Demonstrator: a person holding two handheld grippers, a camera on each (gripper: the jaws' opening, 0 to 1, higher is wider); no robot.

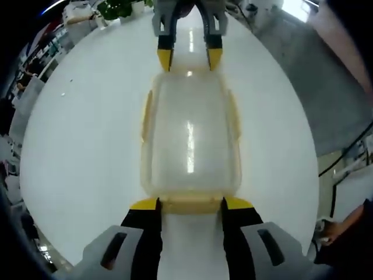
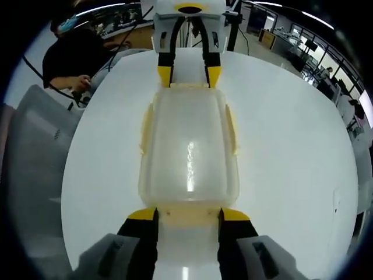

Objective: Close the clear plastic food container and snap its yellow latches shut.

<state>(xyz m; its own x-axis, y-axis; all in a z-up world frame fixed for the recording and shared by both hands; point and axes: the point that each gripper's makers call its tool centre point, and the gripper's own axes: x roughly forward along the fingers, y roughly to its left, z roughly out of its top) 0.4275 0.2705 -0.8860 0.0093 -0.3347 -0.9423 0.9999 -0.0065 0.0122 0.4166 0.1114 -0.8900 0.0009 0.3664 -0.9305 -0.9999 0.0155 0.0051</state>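
Your left hand-held gripper [image 1: 190,204] sits open astride 1 end latch [image 1: 190,203] of the lidded container [image 1: 189,143] mid-desk [image 1: 81,146]; the right hand-held gripper [image 2: 187,214] sits open at the opposite end. Side latches [image 2: 146,128] look unsnapped, so latching remains.

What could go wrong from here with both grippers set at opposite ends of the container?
1. The container sits on a glossy white table; uneven pressure from the left gripper and right gripper may slide it.
2. Each gripper's jaws straddle an end latch, so they could slip past it instead of snapping it.
3. The side latches look flared outward, possibly unfastened.
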